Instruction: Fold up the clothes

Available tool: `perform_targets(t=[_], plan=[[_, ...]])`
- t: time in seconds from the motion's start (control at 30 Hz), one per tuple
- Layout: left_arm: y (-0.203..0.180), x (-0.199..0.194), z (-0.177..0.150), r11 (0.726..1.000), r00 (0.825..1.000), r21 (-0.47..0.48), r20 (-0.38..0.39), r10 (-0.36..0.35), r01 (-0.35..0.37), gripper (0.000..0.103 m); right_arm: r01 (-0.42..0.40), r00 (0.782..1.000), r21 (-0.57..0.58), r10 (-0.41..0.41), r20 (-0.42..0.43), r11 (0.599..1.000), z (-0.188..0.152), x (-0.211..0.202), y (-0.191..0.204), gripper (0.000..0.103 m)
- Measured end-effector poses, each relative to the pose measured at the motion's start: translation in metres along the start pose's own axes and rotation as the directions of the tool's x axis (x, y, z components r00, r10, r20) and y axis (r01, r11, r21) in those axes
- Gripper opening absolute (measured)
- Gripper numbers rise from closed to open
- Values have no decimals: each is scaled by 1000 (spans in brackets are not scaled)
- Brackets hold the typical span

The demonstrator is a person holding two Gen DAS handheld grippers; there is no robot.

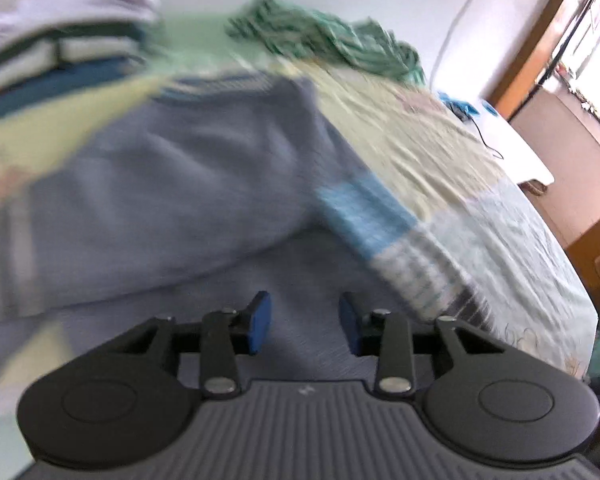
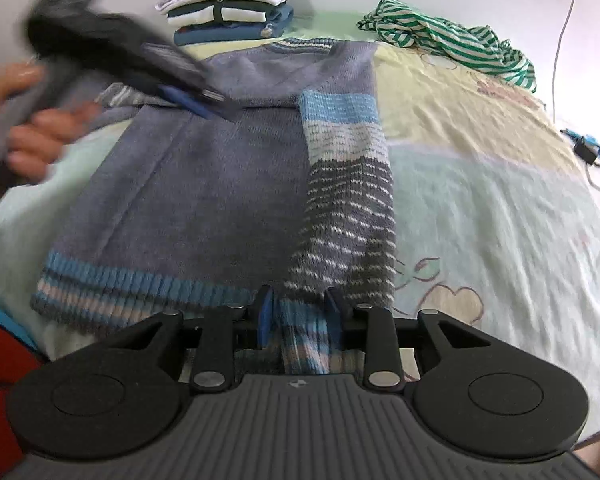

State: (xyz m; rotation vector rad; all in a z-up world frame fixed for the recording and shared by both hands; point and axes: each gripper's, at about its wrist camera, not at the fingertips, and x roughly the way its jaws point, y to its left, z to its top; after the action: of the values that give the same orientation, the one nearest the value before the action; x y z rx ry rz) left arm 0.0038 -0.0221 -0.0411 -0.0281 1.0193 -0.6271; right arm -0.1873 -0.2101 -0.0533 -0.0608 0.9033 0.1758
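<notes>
- A grey-blue knitted sweater [image 2: 204,184] is lying flat on the bed [image 2: 500,220], its hem band of blue and pale stripes [image 2: 140,292] facing the right wrist camera.
- One striped sleeve [image 2: 348,200] is lying folded down over the body of the sweater, with its cuff reaching the right gripper [image 2: 298,312].
- The right gripper's jaws are standing on either side of the sleeve cuff; I cannot tell whether they are pressing on it.
- The left gripper [image 1: 304,320] is hovering over the sweater's upper part, its jaws parted with nothing between them.
- A person's hand [image 2: 40,128] is gripping the left gripper's handle.
- A stack of folded clothes [image 2: 232,12] is sitting at the far edge of the bed, and a crumpled green-and-white striped garment [image 2: 452,40] is lying well apart to its right.
</notes>
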Motion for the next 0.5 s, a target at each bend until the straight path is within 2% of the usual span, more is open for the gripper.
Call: perform_targets(t=[0.07,0.17,0.2,0.23,0.37,0.43,0.47,0.5], plan=[[-4,21,9,998,999,-54,-36,-37,35,36,14,1000,5,-14,4,1000,-4,-2,1,31],[-2,32,21,990,998,-130,-20,-57,54,38,16,1000,43,-17,20,999,-9,-6,-2,31],[0,35,25,984,997,-163,-14,-72,69,45,17,999,51,-19,27,999,-10,-7,-2,31],[2,37,27,978,996,-189,-9,-93,90,46,19,999,59,-21,34,998,-11,-7,-2,31],[2,46,38,966,994,-237,12,-108,108,44,31,998,69,-34,43,997,-16,-4,-3,31],[0,52,44,963,995,-249,20,-102,104,31,26,998,62,-29,50,998,-18,-5,-3,31],[-1,54,45,964,996,-251,19,-83,85,14,23,998,54,-26,52,998,-19,-5,-2,31],[0,56,47,964,997,-257,20,-70,73,6,23,998,39,-25,52,999,-20,-6,-1,30]])
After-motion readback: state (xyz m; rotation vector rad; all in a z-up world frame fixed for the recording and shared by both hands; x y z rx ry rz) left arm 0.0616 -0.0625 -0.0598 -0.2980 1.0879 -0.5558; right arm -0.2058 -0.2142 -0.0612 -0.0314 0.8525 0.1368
